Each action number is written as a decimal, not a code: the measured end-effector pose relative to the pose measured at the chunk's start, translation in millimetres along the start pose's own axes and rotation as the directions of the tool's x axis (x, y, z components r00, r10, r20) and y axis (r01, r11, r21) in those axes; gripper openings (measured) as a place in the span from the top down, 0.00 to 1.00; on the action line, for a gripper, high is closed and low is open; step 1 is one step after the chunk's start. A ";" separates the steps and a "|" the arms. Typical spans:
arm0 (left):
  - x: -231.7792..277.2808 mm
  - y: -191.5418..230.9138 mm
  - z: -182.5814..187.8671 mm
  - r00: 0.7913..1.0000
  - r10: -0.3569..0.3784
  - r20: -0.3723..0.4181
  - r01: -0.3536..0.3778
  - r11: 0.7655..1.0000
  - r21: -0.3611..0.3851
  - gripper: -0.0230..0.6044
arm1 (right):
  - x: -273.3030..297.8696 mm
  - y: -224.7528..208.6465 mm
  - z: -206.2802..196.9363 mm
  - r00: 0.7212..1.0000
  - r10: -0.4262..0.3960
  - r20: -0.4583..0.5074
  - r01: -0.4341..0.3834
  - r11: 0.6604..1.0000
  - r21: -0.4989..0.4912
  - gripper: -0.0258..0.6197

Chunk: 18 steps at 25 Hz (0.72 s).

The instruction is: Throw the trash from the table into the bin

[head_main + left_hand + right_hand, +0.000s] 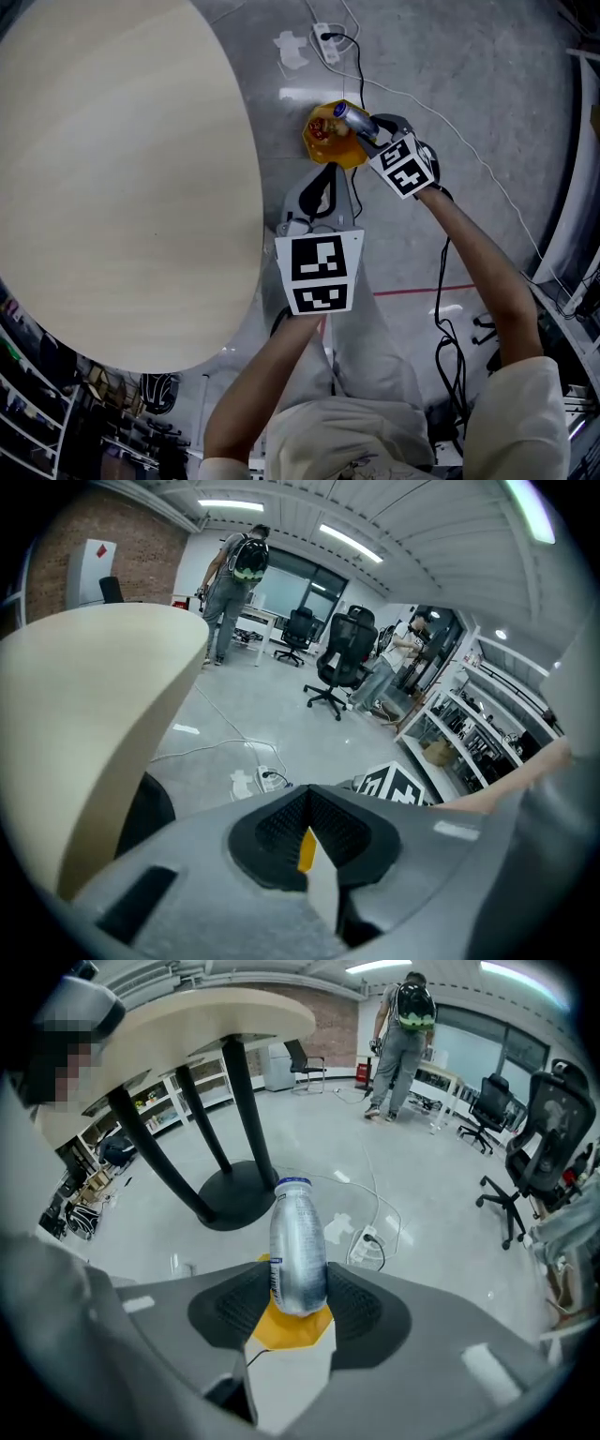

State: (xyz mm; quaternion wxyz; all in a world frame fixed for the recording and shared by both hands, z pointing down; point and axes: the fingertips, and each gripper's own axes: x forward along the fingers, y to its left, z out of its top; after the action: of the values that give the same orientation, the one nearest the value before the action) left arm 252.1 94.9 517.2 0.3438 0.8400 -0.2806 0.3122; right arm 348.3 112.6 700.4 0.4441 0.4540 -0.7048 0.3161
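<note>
The bottle (298, 1246), silver with a blue cap, sits clamped between the pads of the right hand-held gripper (298, 1290), cap pointing away from the hand. Directly beneath it is the yellow bin (323, 141), which stands on the floor (487, 84) just beside the edge of the round table (112, 169). In the right gripper view, the bin shows through the gap below the bottle's base. The left hand-held gripper (319, 192) hangs near the bin with its jaws drawn nearly together and nothing between them. The tabletop shows bare in the head view.

Step in hand, as judged: delivery of the bottle over the bin, just short of release. The next move calls for parting the right jaws while the bottle is centred over the bin's mouth. A tilted bottle could strike the rim and roll off.
</note>
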 end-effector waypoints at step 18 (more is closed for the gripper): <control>0.0 3.3 -27.0 1.000 -0.005 -0.023 0.005 1.000 0.008 0.96 | 23.1 10.6 -41.7 0.995 0.009 -0.104 -0.014 0.999 -0.050 0.54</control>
State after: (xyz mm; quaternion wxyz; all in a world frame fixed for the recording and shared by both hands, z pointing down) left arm 240.9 113.3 533.8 0.3444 0.8384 -0.2733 0.3221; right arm 348.2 143.8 737.9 0.4898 0.4215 -0.6911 0.3237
